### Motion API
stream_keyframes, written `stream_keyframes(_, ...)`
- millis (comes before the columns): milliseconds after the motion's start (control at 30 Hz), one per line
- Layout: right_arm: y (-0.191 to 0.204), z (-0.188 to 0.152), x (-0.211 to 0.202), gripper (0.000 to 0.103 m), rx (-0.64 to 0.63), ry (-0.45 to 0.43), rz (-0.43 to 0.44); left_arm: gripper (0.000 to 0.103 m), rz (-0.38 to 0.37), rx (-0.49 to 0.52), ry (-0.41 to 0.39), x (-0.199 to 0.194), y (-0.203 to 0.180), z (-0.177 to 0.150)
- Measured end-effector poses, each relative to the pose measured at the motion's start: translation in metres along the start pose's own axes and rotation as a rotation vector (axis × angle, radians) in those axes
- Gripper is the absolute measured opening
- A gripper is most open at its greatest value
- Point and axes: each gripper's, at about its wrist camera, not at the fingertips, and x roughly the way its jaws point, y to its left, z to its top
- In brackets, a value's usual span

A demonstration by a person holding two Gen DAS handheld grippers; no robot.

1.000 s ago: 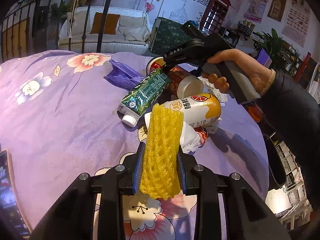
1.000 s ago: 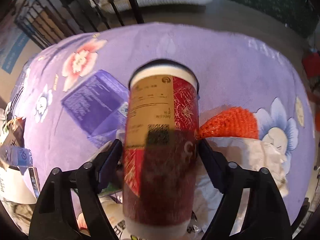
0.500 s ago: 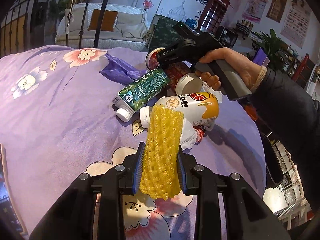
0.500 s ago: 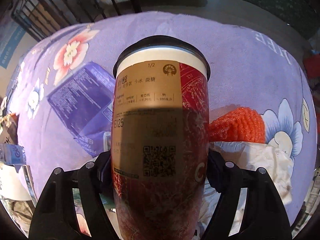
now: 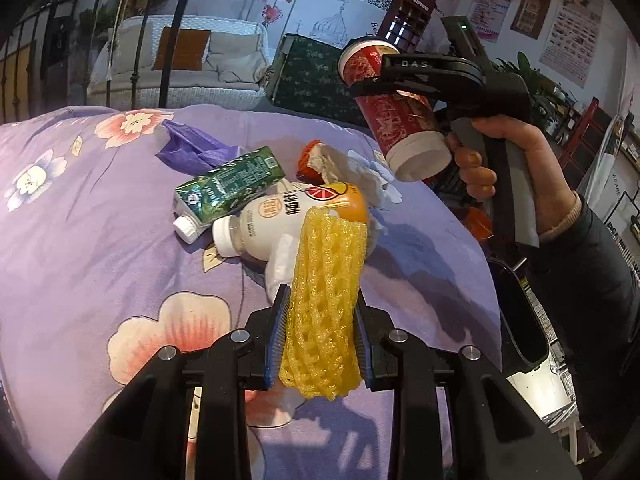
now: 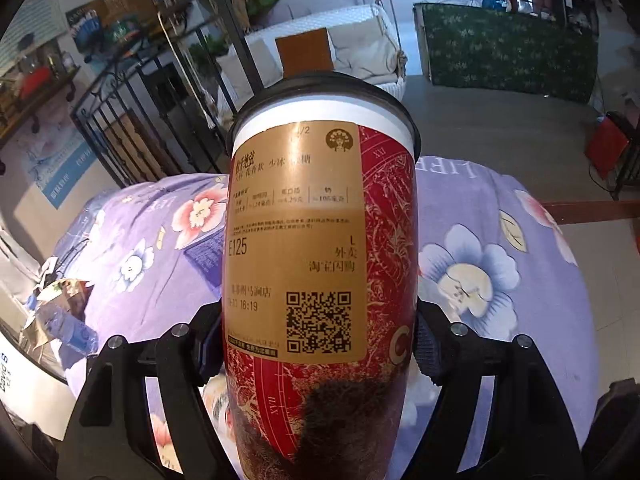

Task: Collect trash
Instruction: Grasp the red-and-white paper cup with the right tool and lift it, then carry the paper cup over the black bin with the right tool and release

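My left gripper (image 5: 320, 336) is shut on a yellow foam fruit net (image 5: 326, 300) that stands up between its blue pads. Beyond it on the purple flowered cloth (image 5: 100, 248) lie a green carton (image 5: 228, 184), a white and orange bottle (image 5: 288, 216), crumpled white paper (image 5: 360, 176), an orange net (image 5: 306, 156) and a purple wrapper (image 5: 188, 148). My right gripper (image 6: 316, 340) is shut on a tall red paper cup (image 6: 320, 264) with a gold label. In the left wrist view the same red paper cup (image 5: 392, 120) hangs tilted in the air, above and right of the pile.
A black bin (image 5: 516, 320) stands past the cloth's right edge, below a hand and dark sleeve (image 5: 580, 256). A plastic bottle and papers (image 6: 60, 320) lie off the cloth's left side. A white sofa (image 5: 180, 64), a black metal railing (image 6: 132, 120) and a green panel (image 6: 508, 52) stand behind.
My right gripper has lifted the red cup off the pile, up and to the right, and tipped upward so the room shows. My left gripper shifted slightly with the yellow net still in it.
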Motion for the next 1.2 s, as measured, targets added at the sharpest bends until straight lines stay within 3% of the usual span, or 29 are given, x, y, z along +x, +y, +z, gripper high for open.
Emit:
stream_keyframes(367,-0.047,-0.099,-0.108,0.074,0.058,-0.083,-0.045,0.029,-0.117,0.14,0.02,0.027,-0.072,0.001)
stream_keyframes(567,-0.111,-0.155,-0.156,0.074,0.137,-0.109,-0.177,0.029,-0.23,0.202,0.091,0.066,-0.115,0.002)
stream_keyframes(767,-0.207,-0.197,-0.195,0.074,0.294,-0.089,-0.341,0.029,-0.319,0.276,0.13,0.099,-0.156,0.006)
stream_keyframes(833,-0.238,-0.21,-0.202,0.074,0.34,-0.042,-0.407,0.029,-0.347,0.292,0.139,0.106,-0.168,0.007)
stream_keyframes(1000,-0.299,-0.239,-0.188,0.074,0.42,0.108,-0.476,0.029,-0.405,0.312,0.174,0.118,-0.2,0.007)
stream_keyframes(1200,-0.364,-0.269,-0.131,0.074,0.514,0.353,-0.442,0.029,-0.443,0.338,0.198,0.115,-0.226,-0.002)
